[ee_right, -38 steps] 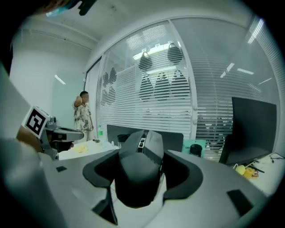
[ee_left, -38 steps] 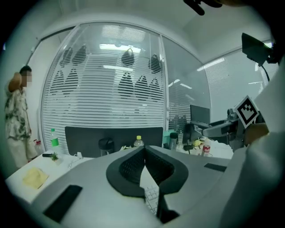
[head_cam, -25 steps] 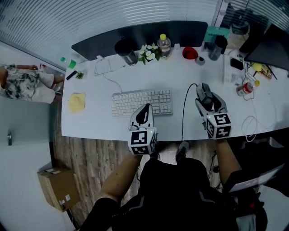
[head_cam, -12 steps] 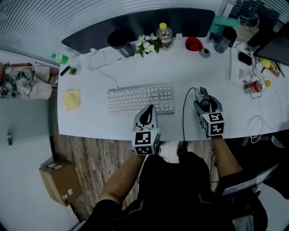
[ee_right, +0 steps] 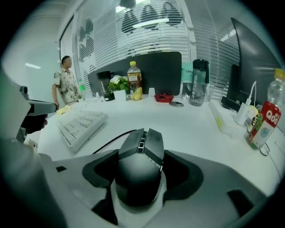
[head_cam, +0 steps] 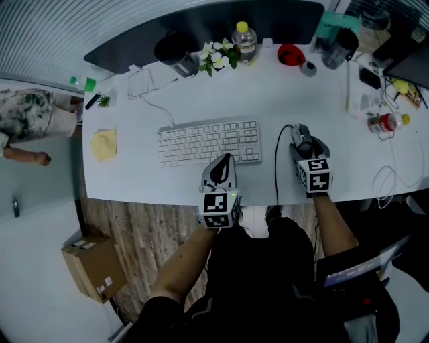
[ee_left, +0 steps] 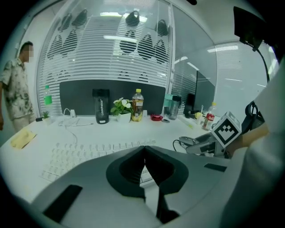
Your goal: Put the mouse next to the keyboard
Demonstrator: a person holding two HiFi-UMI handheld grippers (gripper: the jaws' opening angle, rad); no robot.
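Nearest, by the front edge of the white desk (head_cam: pixel 322 100), the left gripper (head_cam: pixel 223 161) has its jaws pressed together with nothing between them, its tip just short of the keyboard's near edge. The right gripper (head_cam: pixel 306 147) is level with it farther right, its jaws spread wide and clamped on the sides of the dark mouse (ee_right: pixel 140 160). The mouse points away from the person, and whether it rests on the desk or is held just off it cannot be told. It is to the right of the white keyboard (head_cam: pixel 209 142) with a bare gap between them, and its black cable (head_cam: pixel 275 161) runs through that gap toward the desk's front edge. Left of the keyboard lies a flat yellow thing (head_cam: pixel 103 145). Along the far side stand a black cup (head_cam: pixel 175 52), a small flowering plant (head_cam: pixel 216 57), a yellow-capped bottle (head_cam: pixel 244 41) and a red object (head_cam: pixel 290 55), all before a dark screen (head_cam: pixel 268 20).
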